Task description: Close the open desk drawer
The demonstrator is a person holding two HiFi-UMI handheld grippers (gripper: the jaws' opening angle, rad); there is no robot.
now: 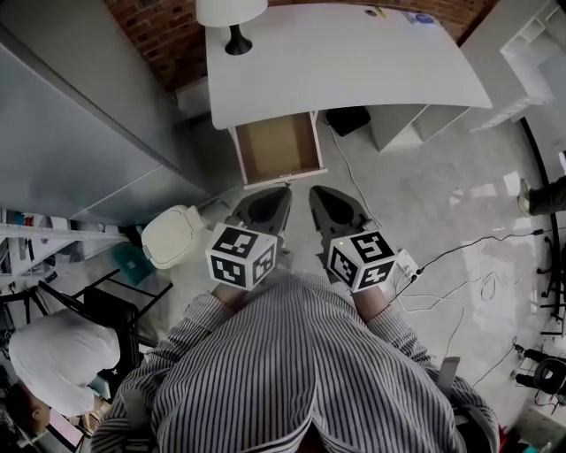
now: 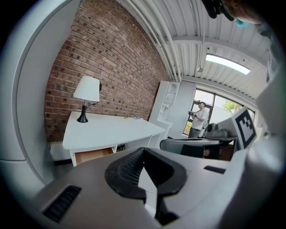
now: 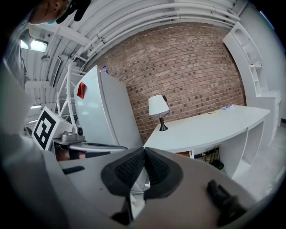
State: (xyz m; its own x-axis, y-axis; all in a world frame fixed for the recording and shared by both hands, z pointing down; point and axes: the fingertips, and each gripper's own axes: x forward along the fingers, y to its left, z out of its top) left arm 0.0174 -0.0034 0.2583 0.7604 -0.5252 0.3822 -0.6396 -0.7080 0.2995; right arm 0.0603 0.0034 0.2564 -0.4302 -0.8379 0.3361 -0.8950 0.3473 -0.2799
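Note:
A white desk (image 1: pixel 336 62) stands against the brick wall, and its wooden drawer (image 1: pixel 278 148) is pulled out toward me, empty inside. My left gripper (image 1: pixel 265 205) and right gripper (image 1: pixel 329 209) hang side by side just short of the drawer's white front (image 1: pixel 285 178), touching nothing. In the left gripper view the jaws (image 2: pixel 143 150) meet at their tips, with the desk (image 2: pixel 107 130) and drawer (image 2: pixel 91 155) beyond. In the right gripper view the jaws (image 3: pixel 143 150) are likewise together, empty.
A lamp (image 1: pixel 232 18) stands on the desk's left end. A tall grey cabinet (image 1: pixel 80 133) is at the left, a white bin (image 1: pixel 173 235) beside my left gripper. Cables and a power strip (image 1: pixel 409 264) lie on the floor to the right. A person (image 2: pixel 196 118) stands far off.

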